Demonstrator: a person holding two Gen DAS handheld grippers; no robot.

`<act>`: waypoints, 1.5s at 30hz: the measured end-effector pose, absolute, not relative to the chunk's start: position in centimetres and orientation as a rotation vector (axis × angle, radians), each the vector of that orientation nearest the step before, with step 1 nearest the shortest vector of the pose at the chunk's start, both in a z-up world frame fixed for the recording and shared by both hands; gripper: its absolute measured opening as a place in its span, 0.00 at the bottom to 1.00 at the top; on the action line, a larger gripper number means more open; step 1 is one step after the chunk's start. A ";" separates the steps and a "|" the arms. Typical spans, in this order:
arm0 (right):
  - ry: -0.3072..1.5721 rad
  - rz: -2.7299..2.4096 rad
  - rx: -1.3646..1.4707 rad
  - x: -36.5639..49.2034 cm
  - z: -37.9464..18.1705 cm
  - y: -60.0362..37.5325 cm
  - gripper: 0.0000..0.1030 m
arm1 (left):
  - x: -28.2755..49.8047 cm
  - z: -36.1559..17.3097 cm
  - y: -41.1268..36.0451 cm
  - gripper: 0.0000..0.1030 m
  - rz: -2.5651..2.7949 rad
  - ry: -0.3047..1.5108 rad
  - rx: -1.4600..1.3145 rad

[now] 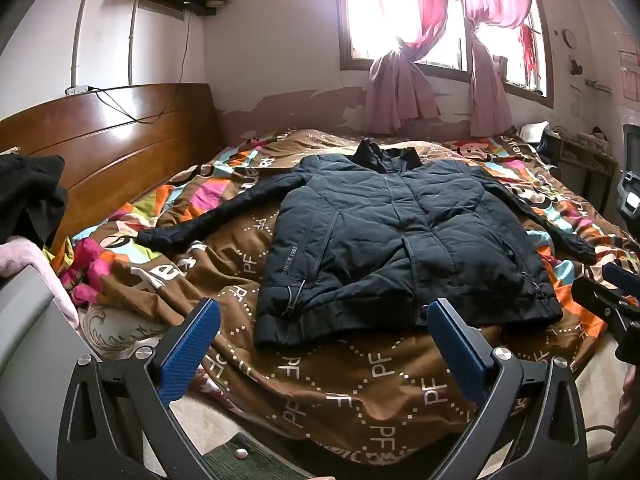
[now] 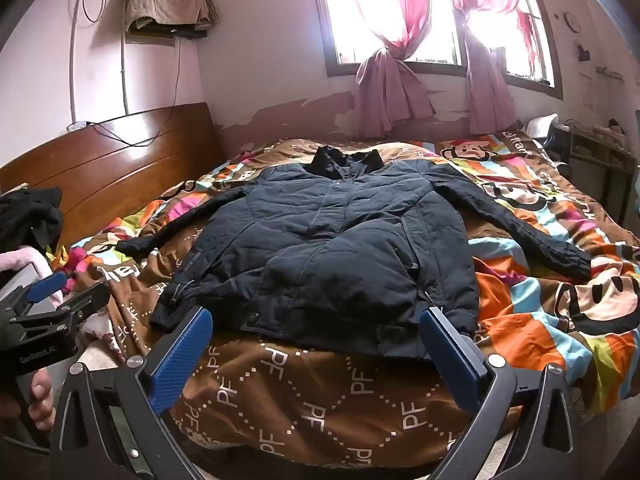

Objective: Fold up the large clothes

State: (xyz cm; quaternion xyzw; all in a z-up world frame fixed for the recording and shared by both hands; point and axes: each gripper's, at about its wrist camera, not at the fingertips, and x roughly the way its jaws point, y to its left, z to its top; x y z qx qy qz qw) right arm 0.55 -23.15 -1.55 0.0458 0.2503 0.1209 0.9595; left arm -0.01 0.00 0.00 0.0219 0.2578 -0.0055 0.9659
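Observation:
A dark navy padded jacket (image 1: 400,232) lies flat, front up, on the bed, collar toward the window, both sleeves spread out sideways; it also shows in the right wrist view (image 2: 332,248). My left gripper (image 1: 324,316) is open and empty, hovering just short of the jacket's hem. My right gripper (image 2: 316,328) is open and empty, its fingertips (image 2: 198,332) level with the hem. The right gripper shows at the right edge of the left wrist view (image 1: 608,296); the left gripper shows at the left edge of the right wrist view (image 2: 56,300).
The bed carries a brown and multicoloured quilt (image 1: 340,384). A wooden headboard (image 1: 112,148) stands at the left, with dark clothes (image 1: 28,196) and pink fabric (image 1: 24,260) piled beside it. A window with pink curtains (image 1: 404,96) is behind. A cluttered shelf (image 1: 588,156) stands at the far right.

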 end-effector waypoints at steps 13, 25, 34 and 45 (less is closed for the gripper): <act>0.504 0.245 0.088 0.5 -1.6 -23.1 1.00 | -0.1 0.0 -0.2 0.98 -0.009 0.523 0.048; 0.503 0.245 0.086 0.4 -1.5 -23.0 1.00 | 0.0 0.0 0.0 0.98 -0.012 0.526 0.043; 0.501 0.245 0.085 0.4 -1.4 -23.0 1.00 | -0.1 0.0 -0.1 0.98 -0.016 0.525 0.040; 0.500 0.245 0.086 0.3 -1.4 -23.0 1.00 | 0.0 0.0 0.0 0.98 -0.012 0.526 0.043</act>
